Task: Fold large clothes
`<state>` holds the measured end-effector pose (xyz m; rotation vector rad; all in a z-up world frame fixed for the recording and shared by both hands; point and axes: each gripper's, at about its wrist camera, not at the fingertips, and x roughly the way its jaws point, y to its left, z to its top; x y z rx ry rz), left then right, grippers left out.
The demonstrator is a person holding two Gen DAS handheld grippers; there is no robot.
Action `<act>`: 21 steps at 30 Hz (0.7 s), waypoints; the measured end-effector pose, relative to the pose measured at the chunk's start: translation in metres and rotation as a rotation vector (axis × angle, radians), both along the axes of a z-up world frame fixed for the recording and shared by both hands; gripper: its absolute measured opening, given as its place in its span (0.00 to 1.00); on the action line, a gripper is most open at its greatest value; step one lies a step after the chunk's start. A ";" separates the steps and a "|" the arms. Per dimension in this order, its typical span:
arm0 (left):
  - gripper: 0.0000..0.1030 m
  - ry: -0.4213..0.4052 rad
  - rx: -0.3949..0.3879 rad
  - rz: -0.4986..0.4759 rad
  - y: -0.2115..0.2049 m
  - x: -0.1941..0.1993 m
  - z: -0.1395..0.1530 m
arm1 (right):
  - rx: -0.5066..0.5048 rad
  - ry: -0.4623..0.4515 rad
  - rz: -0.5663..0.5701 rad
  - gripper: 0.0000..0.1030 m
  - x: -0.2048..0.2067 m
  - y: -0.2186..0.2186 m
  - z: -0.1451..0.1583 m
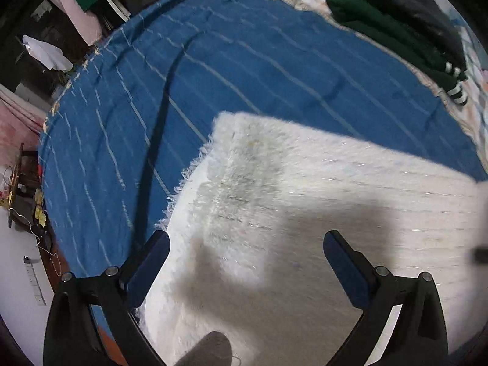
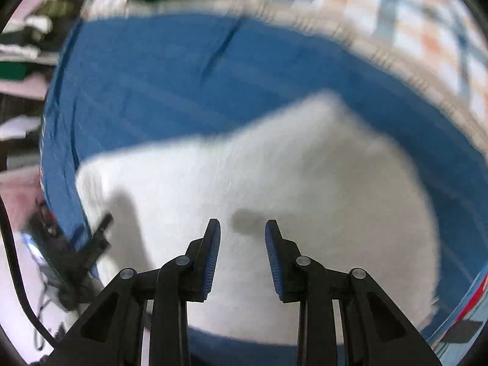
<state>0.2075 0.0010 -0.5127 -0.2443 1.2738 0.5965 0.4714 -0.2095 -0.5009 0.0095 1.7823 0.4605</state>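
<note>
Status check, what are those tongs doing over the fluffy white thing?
Left tongs wide open, empty. Right tongs partly open, empty. White fuzzy garment folded on blue striped sheet. Nothing blocking.

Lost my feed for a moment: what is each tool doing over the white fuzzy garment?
Left tool: wide open, empty, above the white fuzzy garment.
Right tool: partly open, nothing between its pads, above the garment.
</note>
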 end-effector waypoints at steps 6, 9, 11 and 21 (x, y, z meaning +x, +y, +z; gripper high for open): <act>1.00 -0.007 0.037 -0.040 -0.032 0.004 0.021 | -0.141 0.014 0.098 0.31 0.001 0.025 -0.059; 1.00 0.000 -0.006 -0.065 -0.048 0.020 0.022 | -0.111 0.056 0.104 0.31 0.005 0.022 -0.046; 1.00 -0.011 -0.021 -0.089 -0.063 0.031 0.024 | -0.014 0.044 -0.008 0.31 0.019 -0.008 -0.017; 1.00 0.069 0.027 -0.275 -0.133 0.074 0.004 | 0.024 0.005 -0.236 0.29 0.070 -0.118 -0.036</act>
